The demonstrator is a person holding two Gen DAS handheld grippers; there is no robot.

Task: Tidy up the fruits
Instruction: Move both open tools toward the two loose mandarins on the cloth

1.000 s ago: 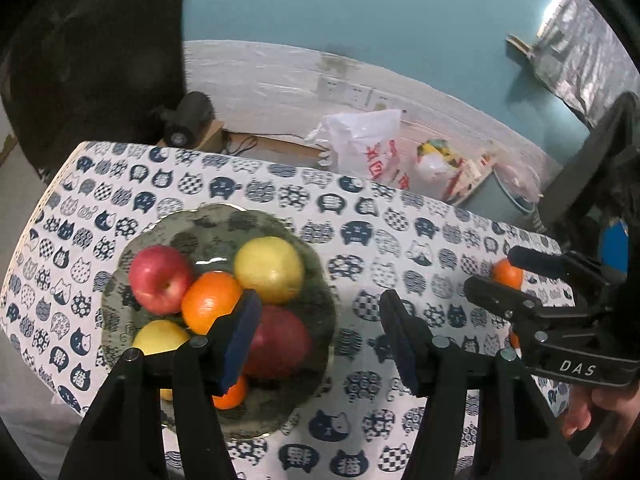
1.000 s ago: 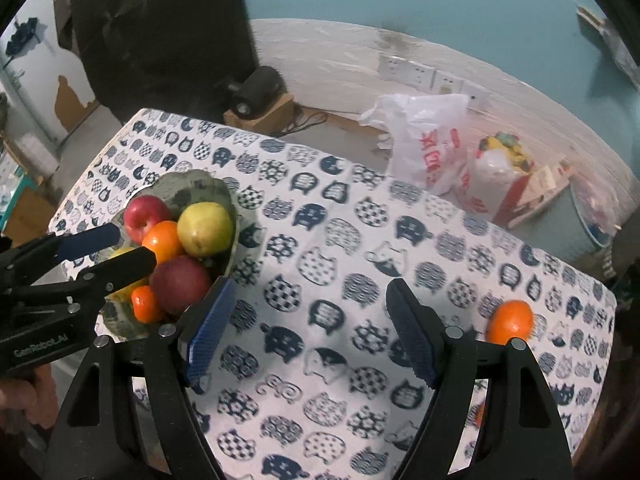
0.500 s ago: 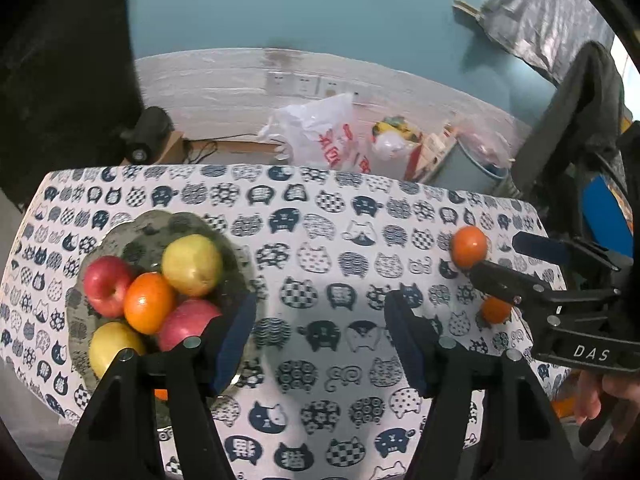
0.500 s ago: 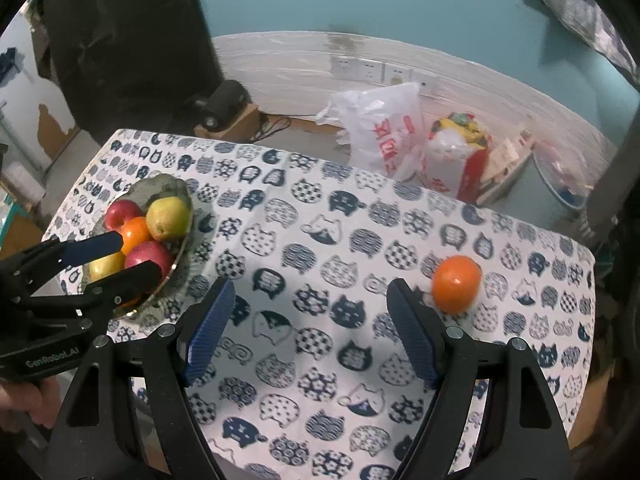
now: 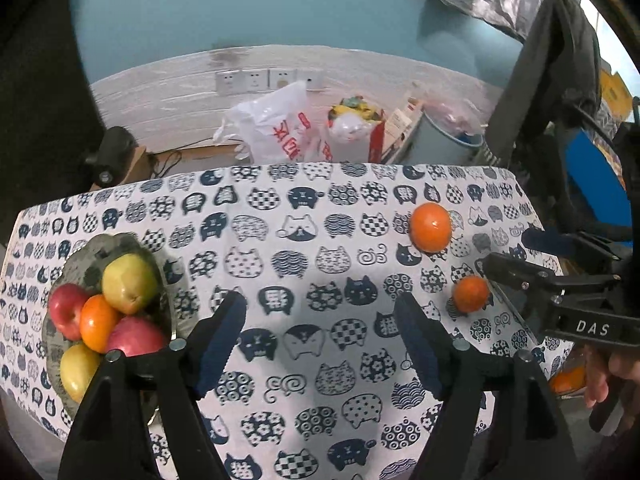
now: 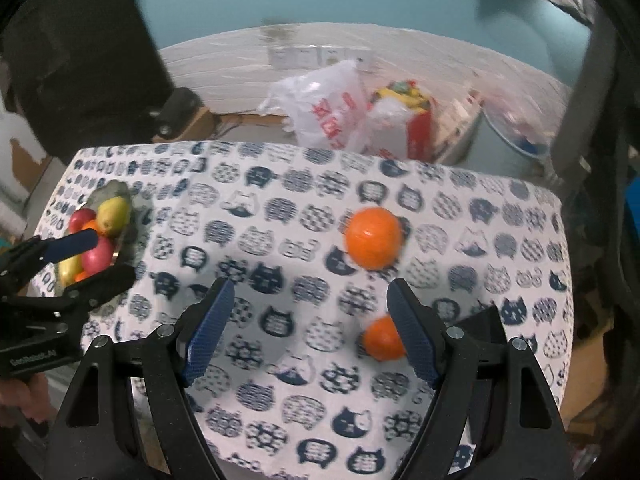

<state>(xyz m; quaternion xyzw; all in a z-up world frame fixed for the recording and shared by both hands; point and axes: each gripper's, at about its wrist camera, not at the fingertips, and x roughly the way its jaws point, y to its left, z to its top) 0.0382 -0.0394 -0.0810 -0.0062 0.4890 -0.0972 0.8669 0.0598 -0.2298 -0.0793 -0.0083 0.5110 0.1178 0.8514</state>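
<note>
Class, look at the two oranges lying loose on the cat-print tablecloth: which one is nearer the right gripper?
The smaller orange, lying right beside the right gripper's finger. The larger orange sits farther up the cloth, clear of both fingers.

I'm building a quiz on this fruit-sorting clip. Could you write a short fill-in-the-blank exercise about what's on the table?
1. The apples and pears sit piled in a green ____ at the table's left end.
2. The large orange and small orange lie loose on a tablecloth printed with ____ faces.
3. Nothing is between the fingers of the left hand-held gripper, so it is ____.
4. The white plastic bag beyond the table has ____ lettering.

Missing words: bowl; cat; empty; red
</note>
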